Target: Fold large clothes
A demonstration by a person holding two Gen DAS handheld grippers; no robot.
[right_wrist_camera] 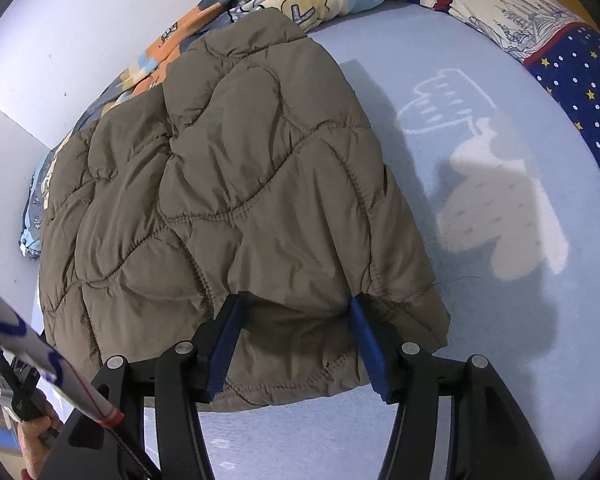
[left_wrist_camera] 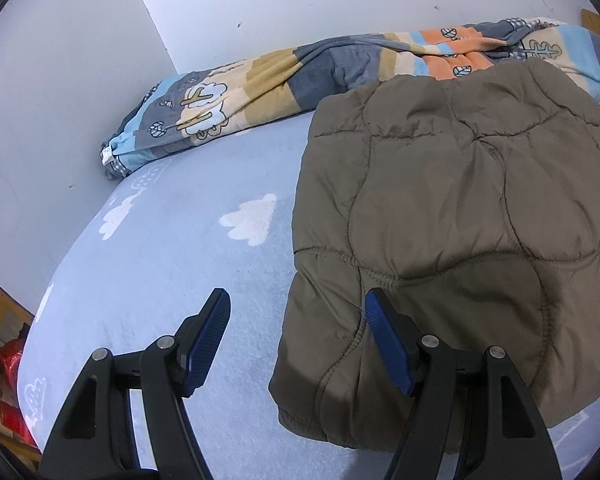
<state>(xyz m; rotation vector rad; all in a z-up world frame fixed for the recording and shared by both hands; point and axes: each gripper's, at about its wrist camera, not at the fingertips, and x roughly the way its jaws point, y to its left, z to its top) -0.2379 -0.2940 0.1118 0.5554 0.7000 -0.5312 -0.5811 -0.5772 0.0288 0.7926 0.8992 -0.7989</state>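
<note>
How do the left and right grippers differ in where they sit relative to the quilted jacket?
The left gripper stands at the olive quilted jacket's side edge, mostly over bare blue sheet; the right gripper sits squarely over the jacket's near hem. Only one left finger overlaps the fabric, while jacket fills the gap between both right fingers. Both are open, gripping nothing, with blue pads.

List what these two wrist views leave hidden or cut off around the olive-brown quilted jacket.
- Left wrist view: olive-brown quilted jacket runs off the right edge.
- Right wrist view: its near hem is partly behind the right gripper.
- Both views: sleeves and folded layers underneath, covered by the top panel.
- Left wrist view: red item beside the pale blue cloud-print bedsheet, cut by the lens rim.
</note>
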